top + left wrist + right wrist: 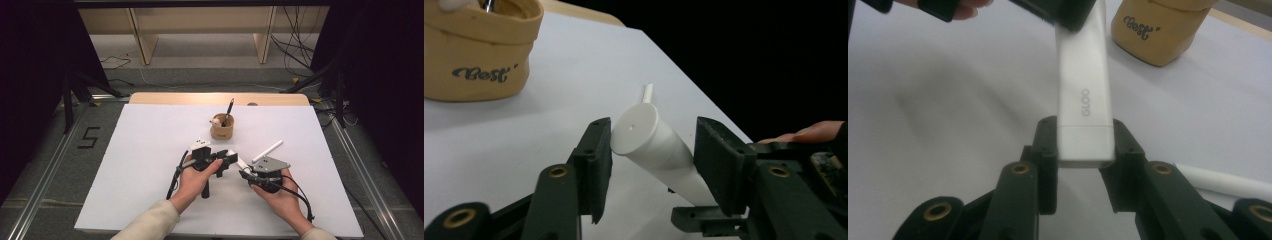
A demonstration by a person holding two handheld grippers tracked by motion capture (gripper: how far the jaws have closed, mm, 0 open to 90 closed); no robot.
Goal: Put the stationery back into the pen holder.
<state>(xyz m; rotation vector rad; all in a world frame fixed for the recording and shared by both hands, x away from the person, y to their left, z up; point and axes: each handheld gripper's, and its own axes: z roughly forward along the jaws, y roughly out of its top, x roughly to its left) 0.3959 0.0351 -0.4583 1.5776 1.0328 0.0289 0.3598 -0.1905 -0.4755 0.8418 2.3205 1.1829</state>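
The white worktop carries everything, with a tan fabric pouch printed "Best" standing upright toward its far middle; a dark pen sticks up out of the pouch. A white pen lies flat on the worktop just beyond the right hand.

Near the front centre, the two hands meet over a white glue tube marked "GLOO", held above the sheet between them. The right claw is clenched on the tube's flat, crimped end, its pads pressing both edges. The left claw sits around the round cap end; its jaws have just been closing, with the tube between them, the left pad touching the cap's rim and the right pad against the tube's body.
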